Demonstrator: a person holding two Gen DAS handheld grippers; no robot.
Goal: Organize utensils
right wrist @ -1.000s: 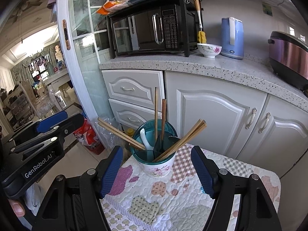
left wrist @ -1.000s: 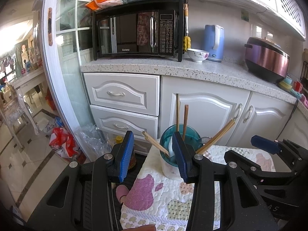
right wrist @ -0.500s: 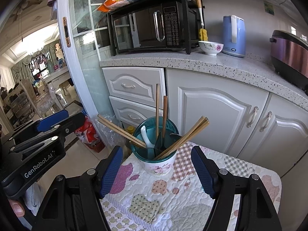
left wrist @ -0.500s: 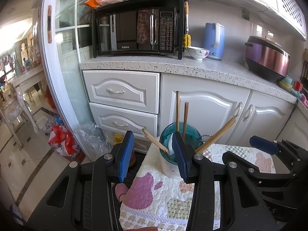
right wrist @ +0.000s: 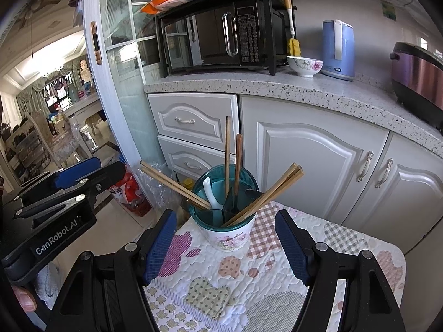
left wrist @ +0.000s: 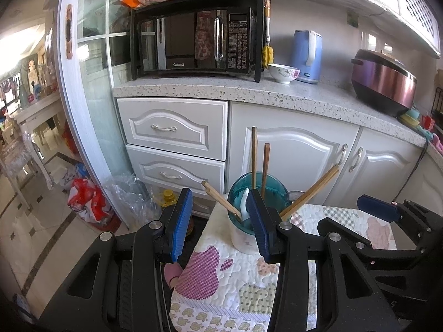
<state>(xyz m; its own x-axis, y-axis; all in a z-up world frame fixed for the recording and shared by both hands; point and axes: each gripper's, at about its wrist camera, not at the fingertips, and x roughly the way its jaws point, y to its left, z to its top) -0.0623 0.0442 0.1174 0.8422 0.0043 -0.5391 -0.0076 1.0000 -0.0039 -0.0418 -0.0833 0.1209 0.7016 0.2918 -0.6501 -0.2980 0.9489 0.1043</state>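
Wooden chopsticks (left wrist: 254,152) standing, leaning in teal-rimmed utensil holder (left wrist: 259,193) on quilted mat (left wrist: 241,276); left gripper (left wrist: 218,221) hanging open, empty, its right pad overlapping the holder.

Right wrist view: right gripper (right wrist: 225,244) gaping empty before holder (right wrist: 223,215); white spoon (right wrist: 209,193), chopsticks (right wrist: 171,184) all sitting inside, mat (right wrist: 277,276) showing nothing loose. Sorting looking finished or nearly so.

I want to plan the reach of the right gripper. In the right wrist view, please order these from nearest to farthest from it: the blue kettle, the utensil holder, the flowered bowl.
1. Utensil holder: on the quilted mat, just ahead of the open right gripper.
2. Flowered bowl: on the countertop, beside the microwave rack.
3. Blue kettle: right of the bowl, slightly farther back.
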